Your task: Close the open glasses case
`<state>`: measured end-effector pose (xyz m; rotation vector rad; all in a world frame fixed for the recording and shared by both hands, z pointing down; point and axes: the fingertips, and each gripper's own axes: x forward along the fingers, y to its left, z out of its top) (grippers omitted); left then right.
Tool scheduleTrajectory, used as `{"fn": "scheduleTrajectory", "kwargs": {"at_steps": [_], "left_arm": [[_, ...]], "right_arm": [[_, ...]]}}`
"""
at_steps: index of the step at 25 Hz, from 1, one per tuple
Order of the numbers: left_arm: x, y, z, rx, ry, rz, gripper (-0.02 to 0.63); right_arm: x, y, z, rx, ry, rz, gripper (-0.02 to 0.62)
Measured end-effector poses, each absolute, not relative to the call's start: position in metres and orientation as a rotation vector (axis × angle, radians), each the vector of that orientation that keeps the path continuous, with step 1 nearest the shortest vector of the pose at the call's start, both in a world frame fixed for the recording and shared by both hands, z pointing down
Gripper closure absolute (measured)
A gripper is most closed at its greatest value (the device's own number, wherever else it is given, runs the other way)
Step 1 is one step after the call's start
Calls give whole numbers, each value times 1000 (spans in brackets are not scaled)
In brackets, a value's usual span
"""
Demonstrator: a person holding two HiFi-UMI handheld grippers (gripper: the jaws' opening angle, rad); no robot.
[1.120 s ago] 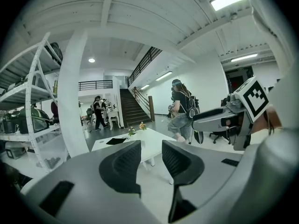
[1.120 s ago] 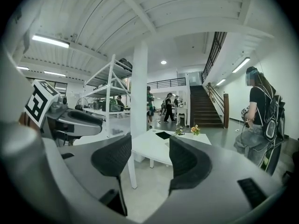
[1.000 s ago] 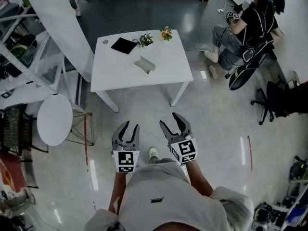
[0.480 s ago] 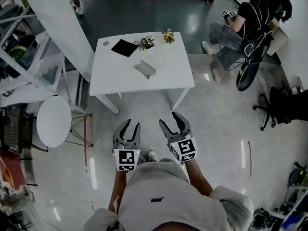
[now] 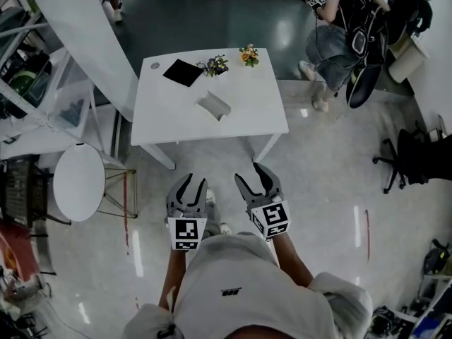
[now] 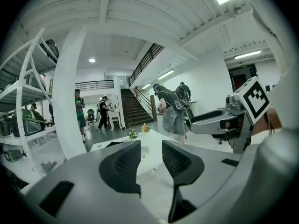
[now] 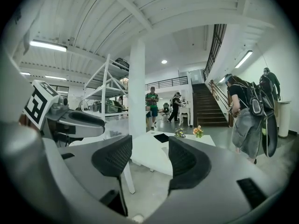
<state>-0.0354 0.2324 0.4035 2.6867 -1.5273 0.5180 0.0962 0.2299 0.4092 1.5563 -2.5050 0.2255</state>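
Note:
The open glasses case [image 5: 214, 105], pale grey, lies near the middle of a white table [image 5: 254, 119] ahead of me in the head view. Both grippers are held over the floor, well short of the table's near edge. My left gripper [image 5: 192, 184] and right gripper [image 5: 253, 174] are open with nothing between their jaws. In the left gripper view the left gripper [image 6: 151, 155] points toward the table [image 6: 149, 154]. From the right gripper view the right gripper [image 7: 150, 154] faces the table [image 7: 149, 153] too; I cannot make out the case in either gripper view.
On the table's far side lie a black flat pad [image 5: 183, 72] and two small flower bunches [image 5: 215, 65], [image 5: 247, 54]. A round white side table [image 5: 79, 183] stands at left, a white pillar [image 5: 85, 34] and shelving behind it. A person [image 5: 339, 27] stands at the far right.
The table has drawn slightly nearer in the head view as I step forward. The person at the right has walked further back. Both grippers stay open.

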Motion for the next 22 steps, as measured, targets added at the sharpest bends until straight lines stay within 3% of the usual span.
{"fn": "scheduleTrajectory", "kwargs": {"at_steps": [22], "left_arm": [[-54, 101, 408, 2721, -1456, 526, 453]], "right_arm": [[76, 106, 414, 1583, -2445, 263, 353]]}}
